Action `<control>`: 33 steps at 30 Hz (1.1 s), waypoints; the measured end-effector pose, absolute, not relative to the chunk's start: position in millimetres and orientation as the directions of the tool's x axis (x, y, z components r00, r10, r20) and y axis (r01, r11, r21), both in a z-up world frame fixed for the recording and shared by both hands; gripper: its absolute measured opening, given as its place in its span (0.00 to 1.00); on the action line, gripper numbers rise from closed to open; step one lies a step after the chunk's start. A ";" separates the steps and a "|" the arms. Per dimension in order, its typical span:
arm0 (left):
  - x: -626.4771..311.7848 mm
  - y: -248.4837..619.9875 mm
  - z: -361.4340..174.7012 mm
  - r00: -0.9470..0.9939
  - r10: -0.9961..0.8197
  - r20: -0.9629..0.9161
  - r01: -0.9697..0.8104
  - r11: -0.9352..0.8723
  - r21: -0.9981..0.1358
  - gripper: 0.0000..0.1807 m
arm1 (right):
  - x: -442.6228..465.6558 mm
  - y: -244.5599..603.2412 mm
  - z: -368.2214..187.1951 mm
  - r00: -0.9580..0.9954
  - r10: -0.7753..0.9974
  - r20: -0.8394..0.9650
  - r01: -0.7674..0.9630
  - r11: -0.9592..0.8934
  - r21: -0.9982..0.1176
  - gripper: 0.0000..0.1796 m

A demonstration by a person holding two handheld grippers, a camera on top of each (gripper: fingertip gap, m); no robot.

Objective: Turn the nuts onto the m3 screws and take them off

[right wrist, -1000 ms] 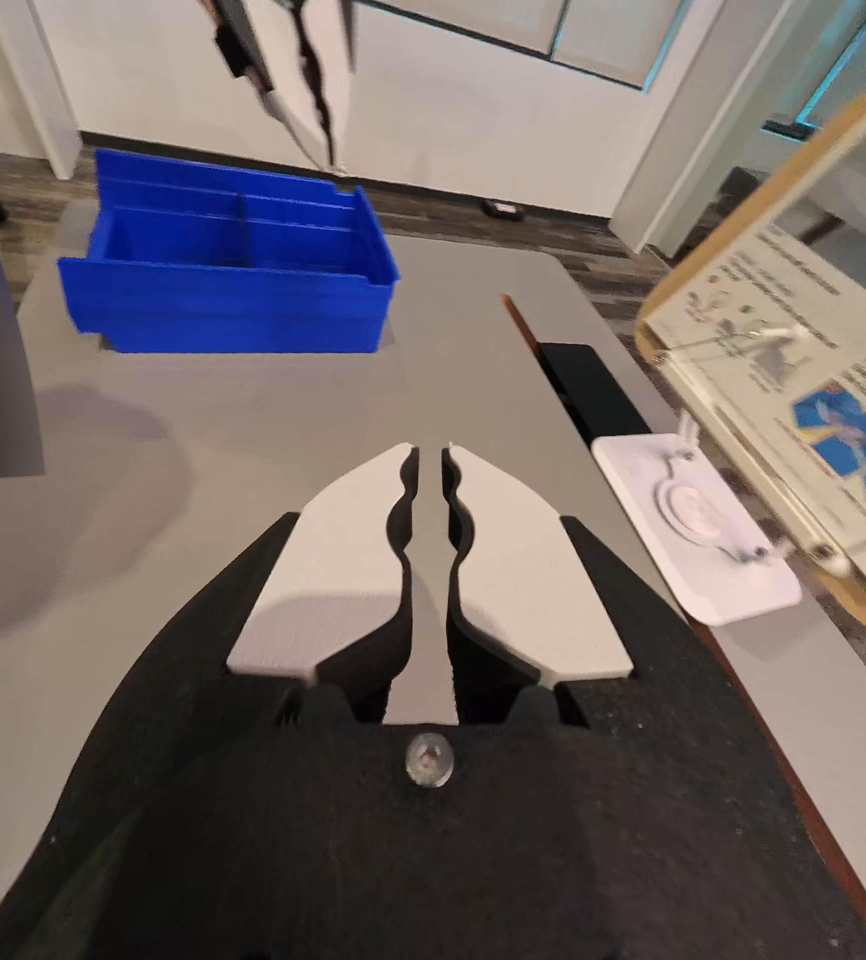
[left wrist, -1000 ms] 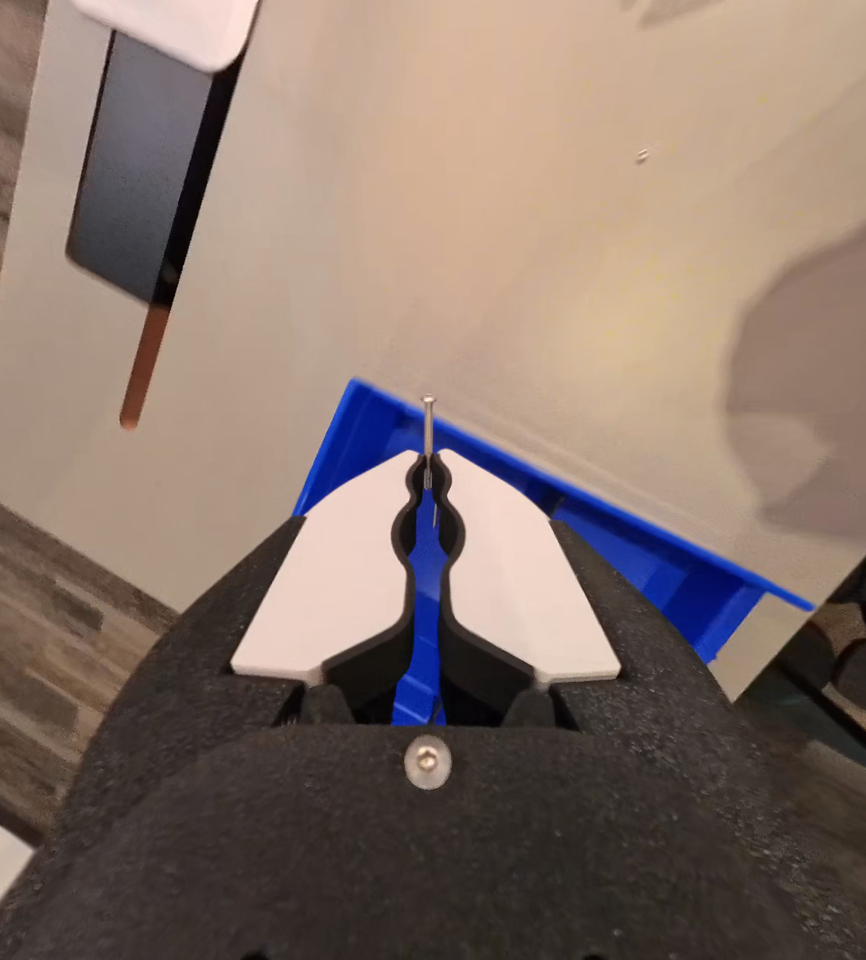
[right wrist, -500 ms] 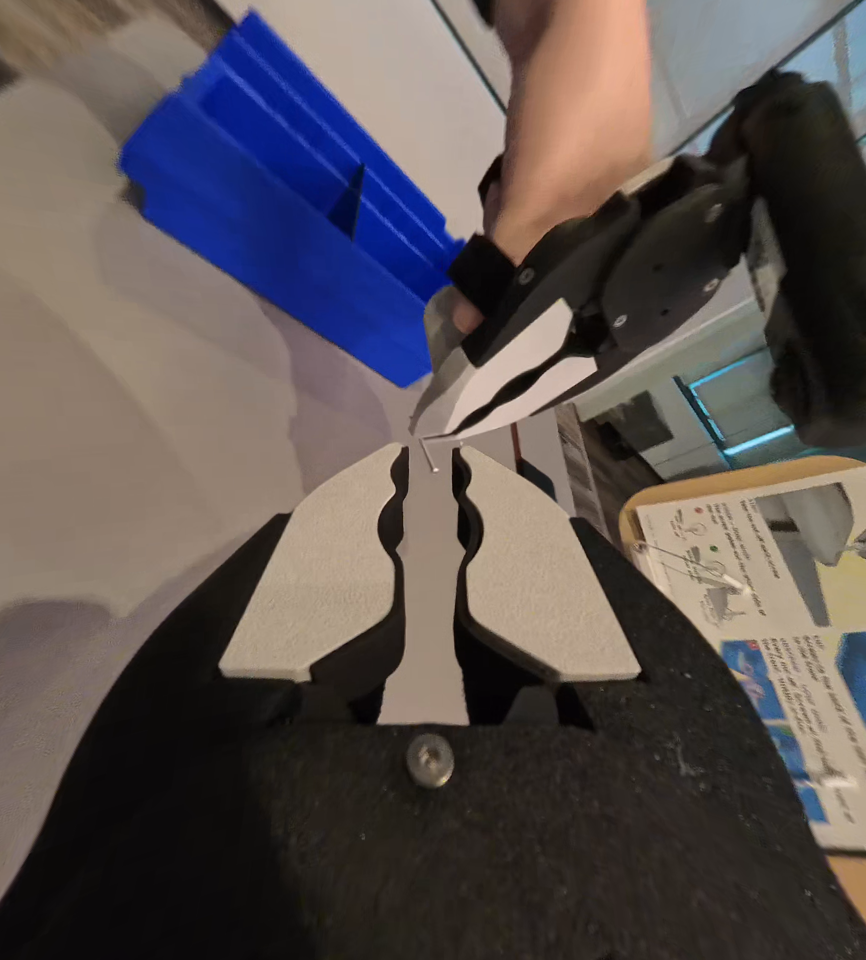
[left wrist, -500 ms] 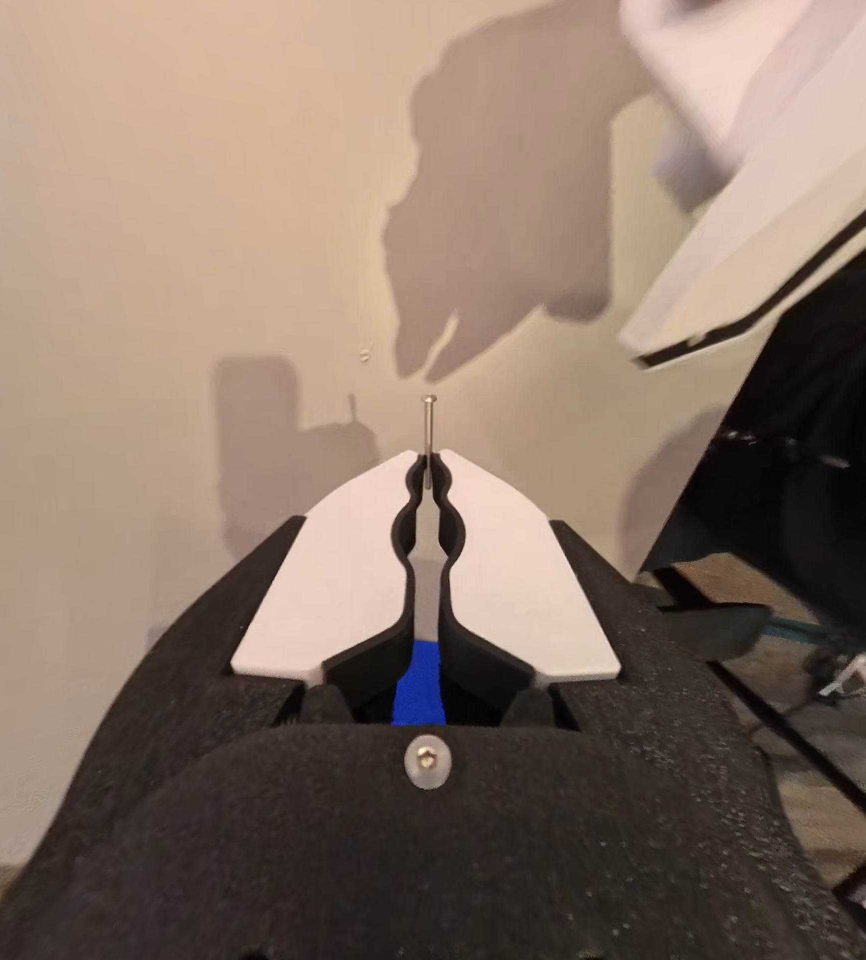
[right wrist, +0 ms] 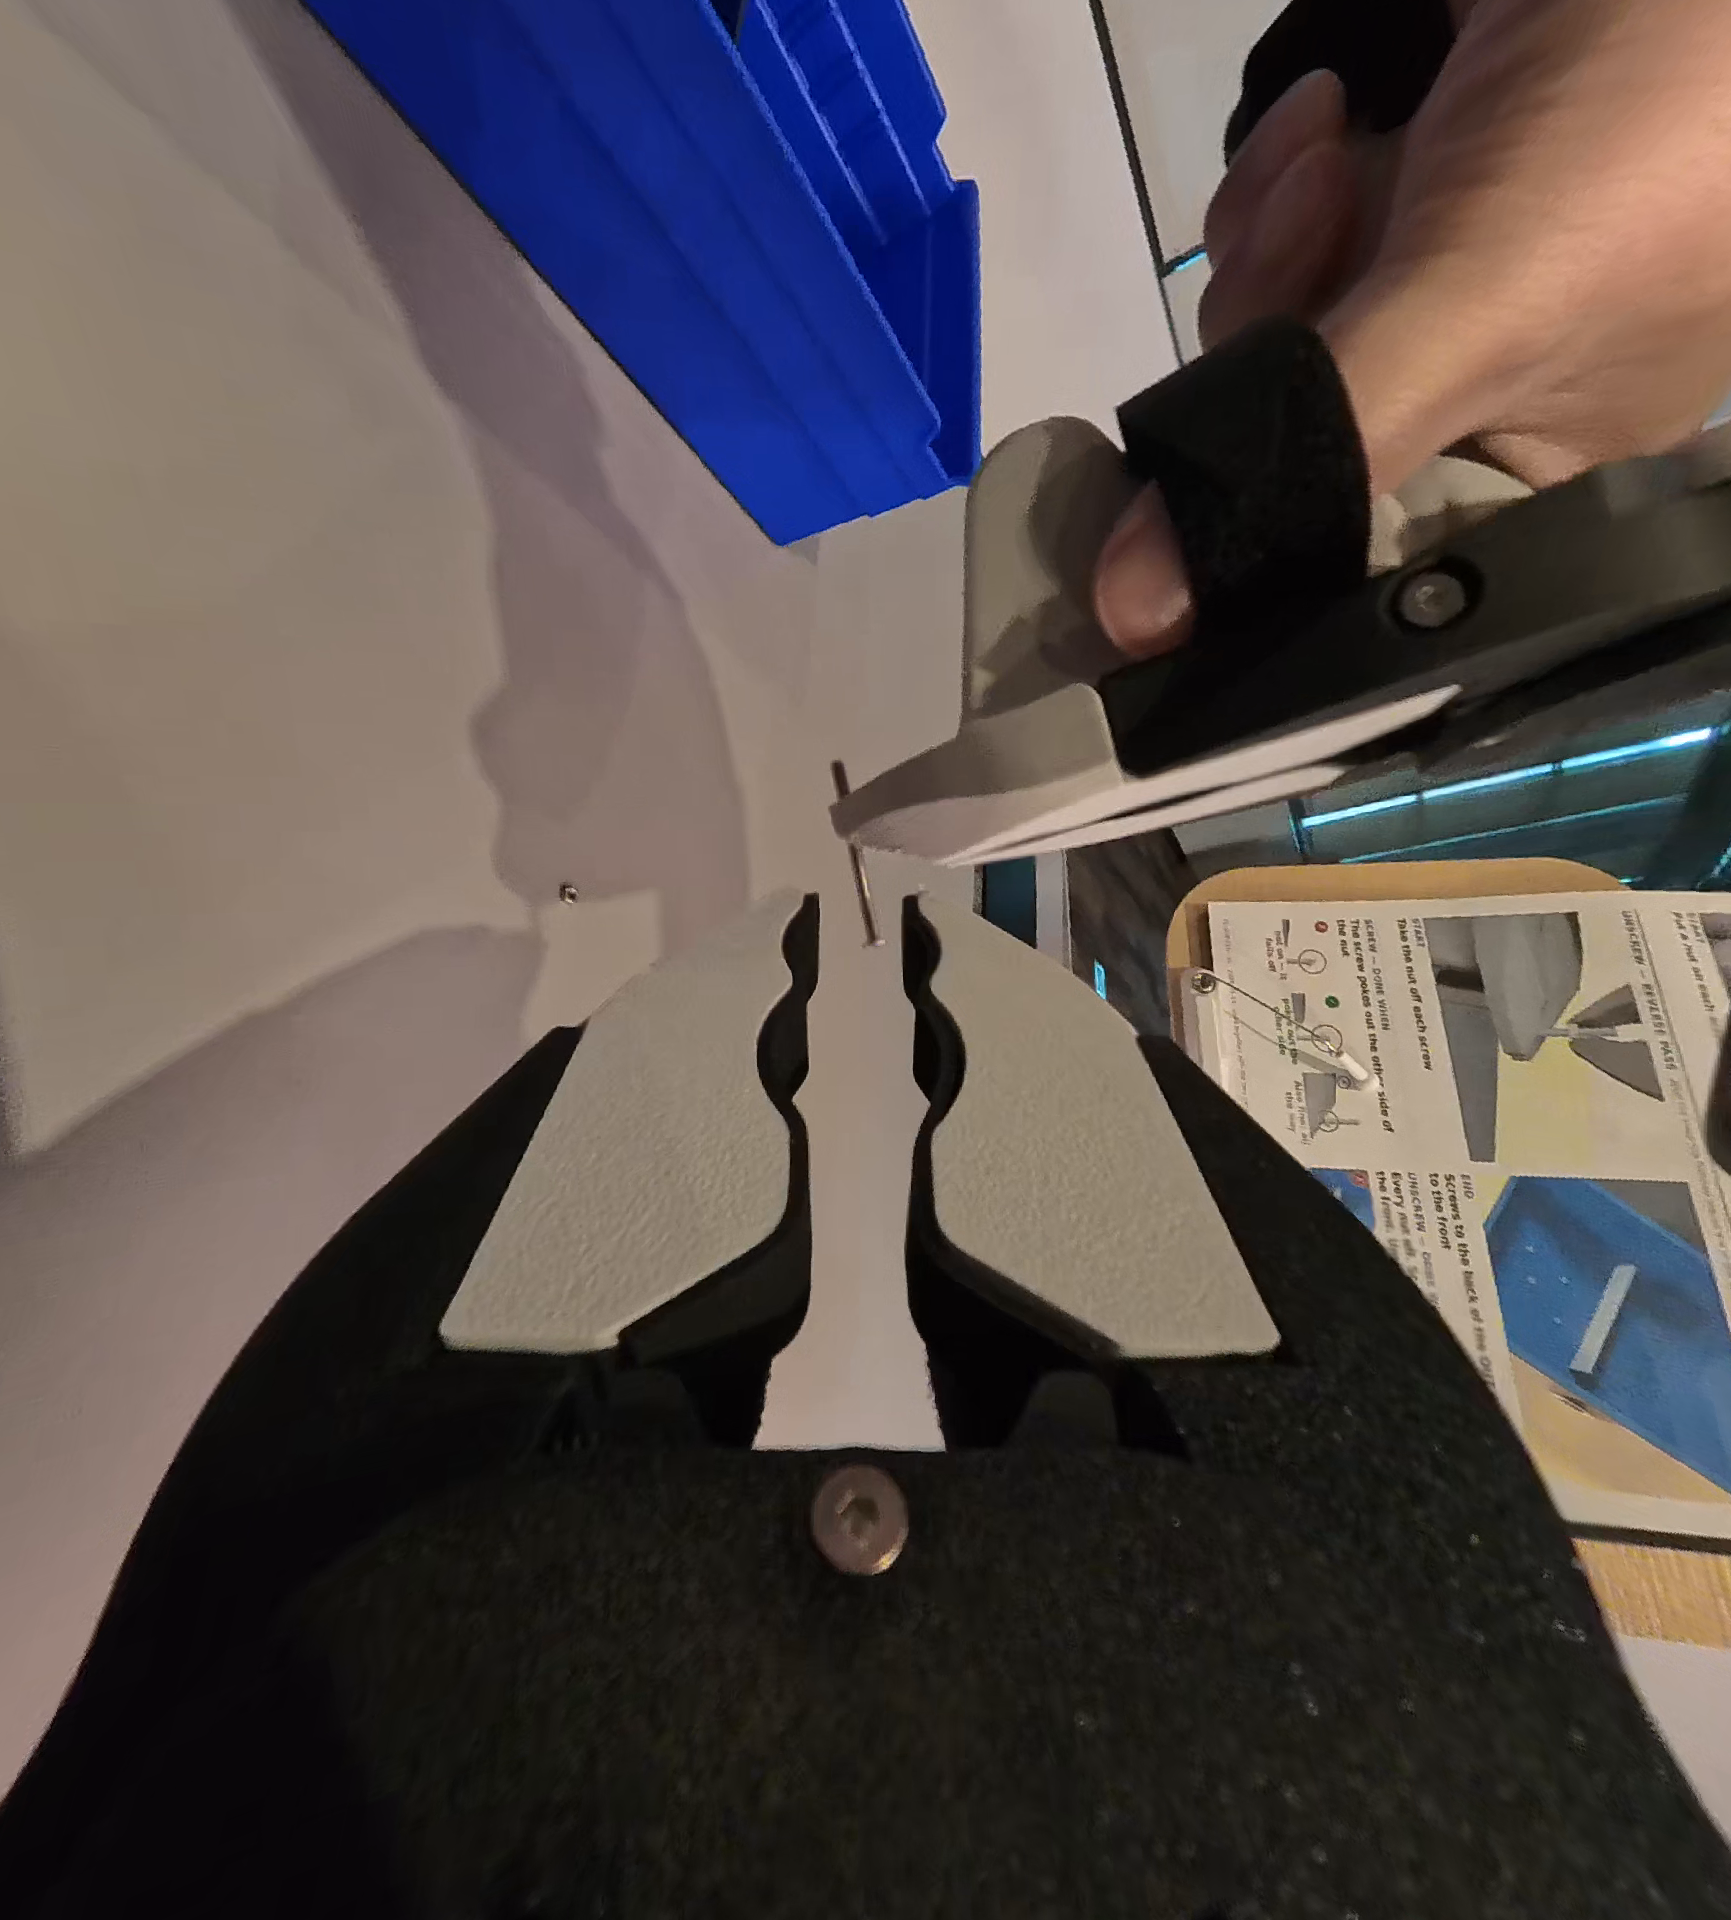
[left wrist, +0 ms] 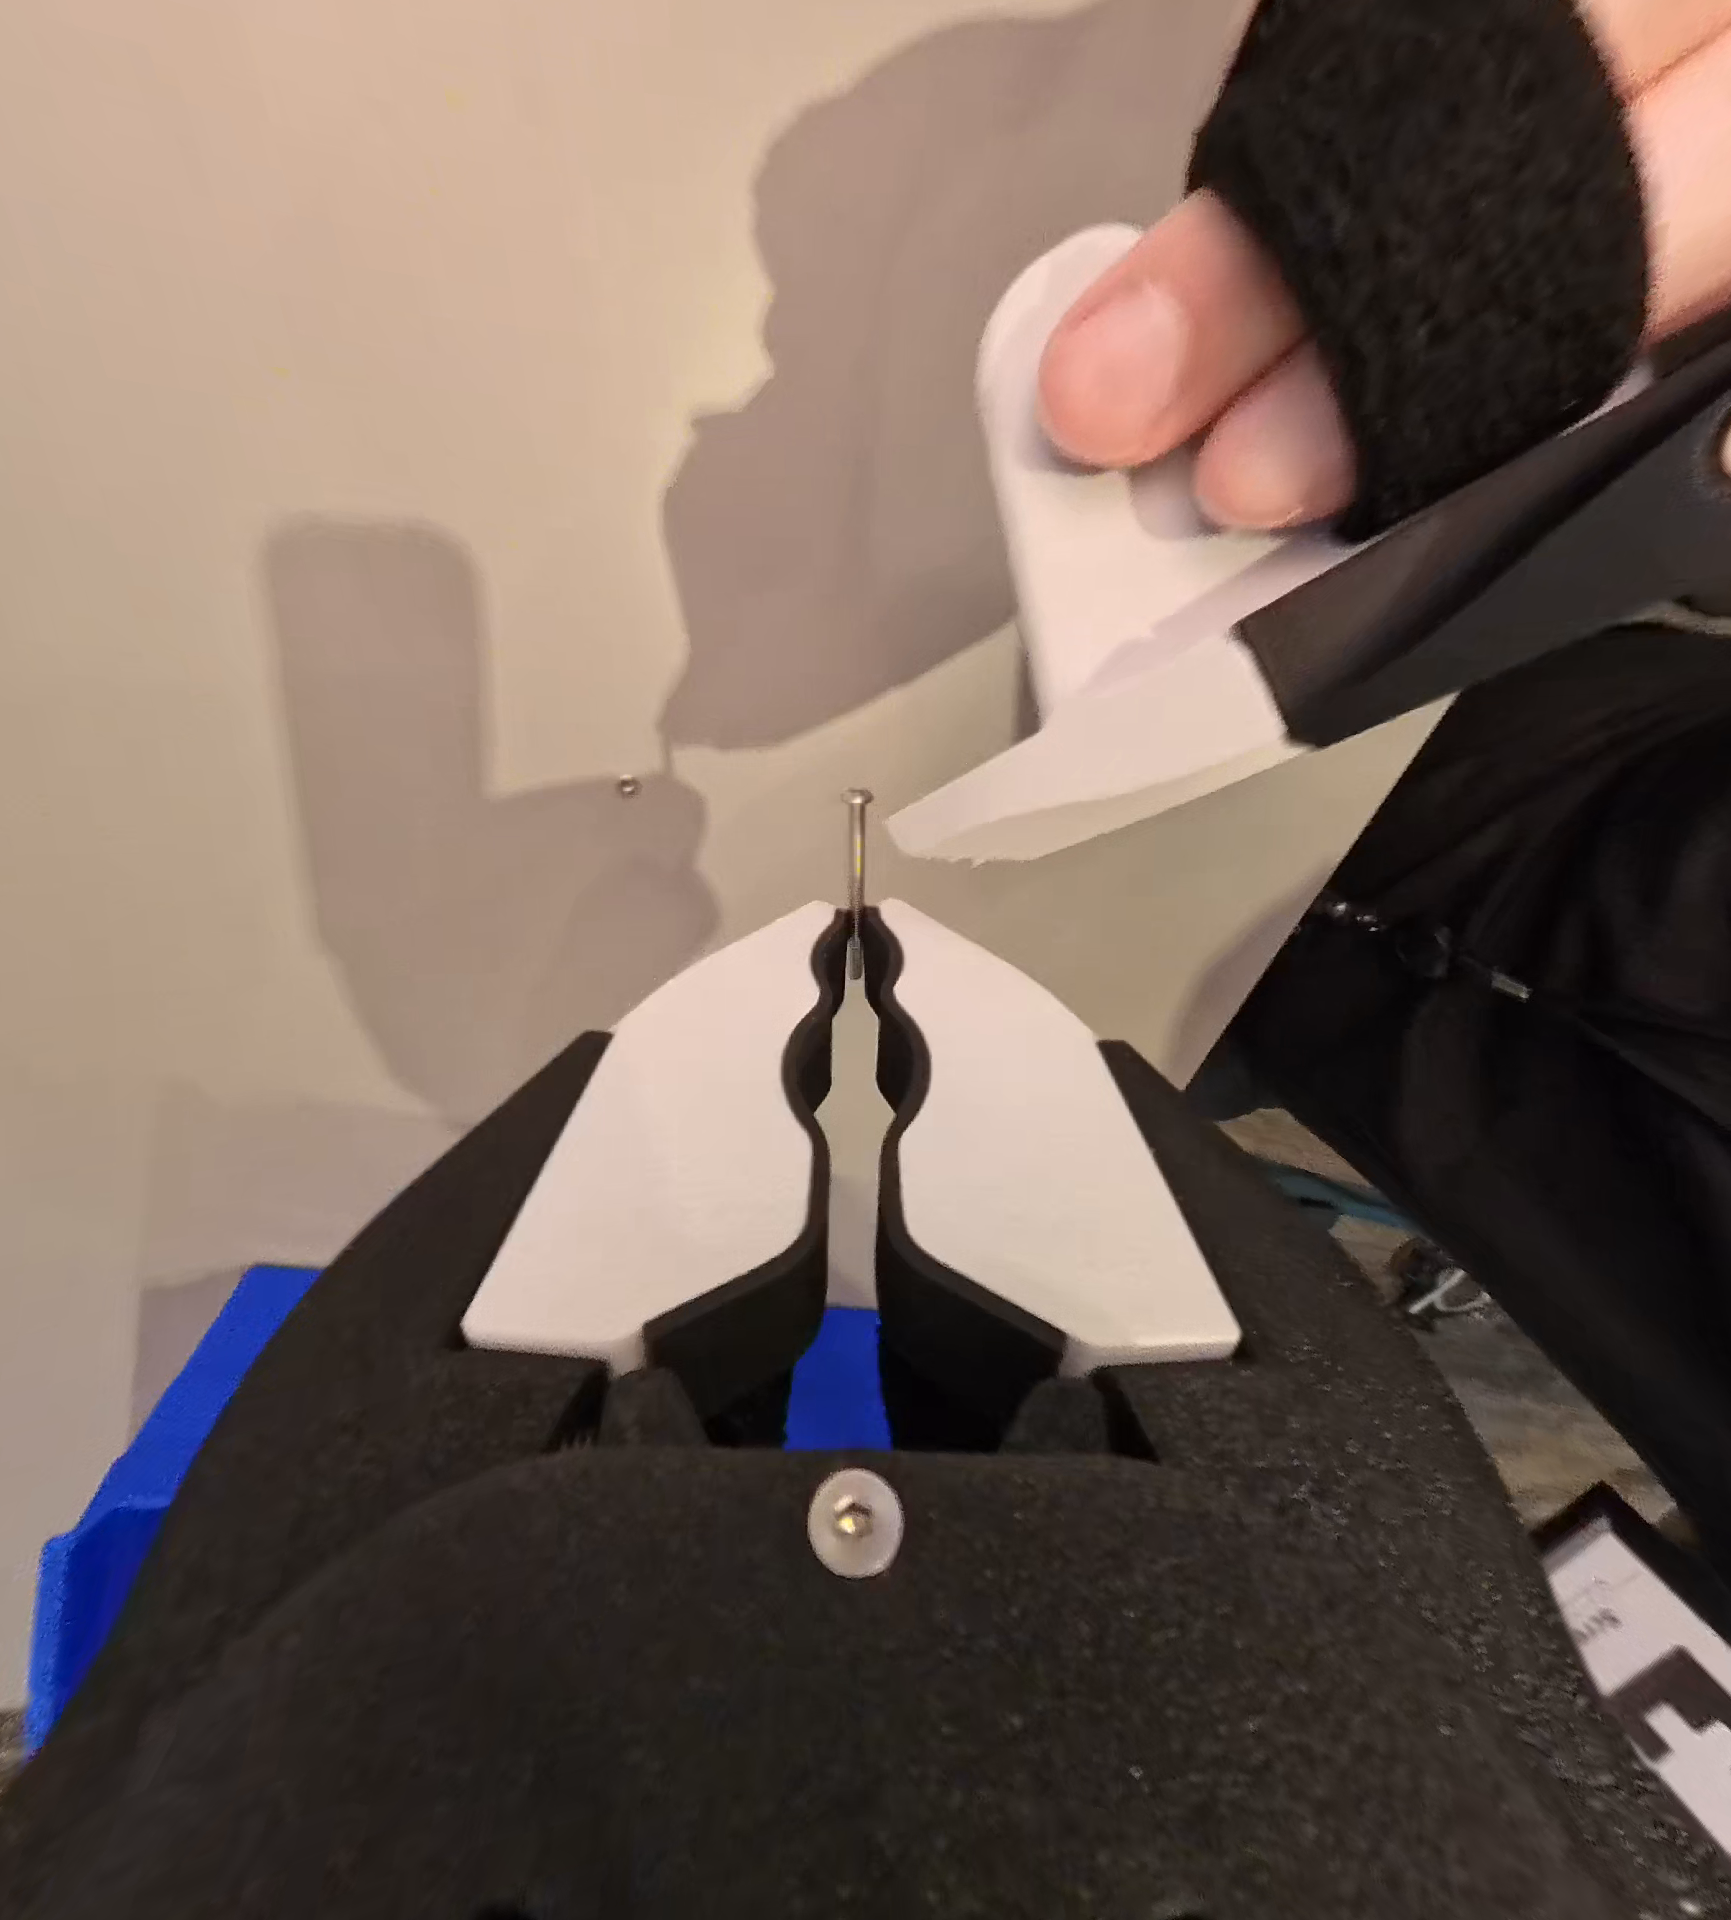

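My left gripper [left wrist: 854, 914] is shut on a thin M3 screw [left wrist: 856, 857], which sticks straight out of its tips, head outward. My right gripper [right wrist: 859, 909] is open with a narrow gap. The screw [right wrist: 865, 904] hangs from the left gripper's tips [right wrist: 850, 816], and its head end sits between my right fingertips, touching neither as far as I can see. In the left wrist view the right gripper [left wrist: 902, 831] comes in from the upper right, just beside the screw head. A small nut [left wrist: 629, 787] lies loose on the grey table; it also shows in the right wrist view [right wrist: 567, 891].
A blue divided bin [right wrist: 736, 260] stands on the table [right wrist: 217, 520] beyond the grippers; its corner shows under my left gripper [left wrist: 165, 1455]. A printed instruction sheet on a wooden board [right wrist: 1463, 1195] lies to the right. A person's hands hold both grippers. Both grippers' tips are close together, under 4 cm apart.
The two grippers have come together. The screw head now sits between the right gripper's tips, whose gap has widened a little. The left gripper still holds the screw.
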State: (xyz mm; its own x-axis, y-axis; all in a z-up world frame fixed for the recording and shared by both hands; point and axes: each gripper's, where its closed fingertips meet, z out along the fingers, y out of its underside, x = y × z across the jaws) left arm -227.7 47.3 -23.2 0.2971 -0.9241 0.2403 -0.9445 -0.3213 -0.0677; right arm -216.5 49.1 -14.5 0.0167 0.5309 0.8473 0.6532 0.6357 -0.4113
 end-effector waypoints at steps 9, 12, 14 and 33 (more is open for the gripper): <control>-216.5 48.2 -24.3 0.310 -0.914 0.261 -0.940 -0.335 -0.059 0.01 | -212.9 59.4 -20.0 0.009 0.509 0.860 0.678 0.629 -0.380 0.04; -212.8 47.6 -23.4 0.314 -0.909 0.276 -0.936 -0.344 -0.068 0.01 | -211.3 60.7 -20.2 0.003 0.499 0.867 0.685 0.630 -0.365 0.02; -212.4 46.9 -23.4 0.308 -0.911 0.275 -0.939 -0.338 -0.068 0.01 | -211.0 60.1 -20.6 0.000 0.502 0.865 0.687 0.629 -0.365 0.02; -197.4 89.7 68.2 0.336 -0.938 0.086 -0.408 -0.228 -0.884 0.16 | -154.7 83.6 -15.2 0.413 0.739 0.533 0.450 0.343 -0.825 0.01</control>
State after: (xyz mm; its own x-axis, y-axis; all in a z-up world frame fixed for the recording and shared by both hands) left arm -197.4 89.7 68.2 0.3361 -0.9379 0.0861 -0.4083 -0.2275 -0.8840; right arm -154.7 83.6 -15.2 0.4133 0.7385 0.5327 0.4500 0.3430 -0.8246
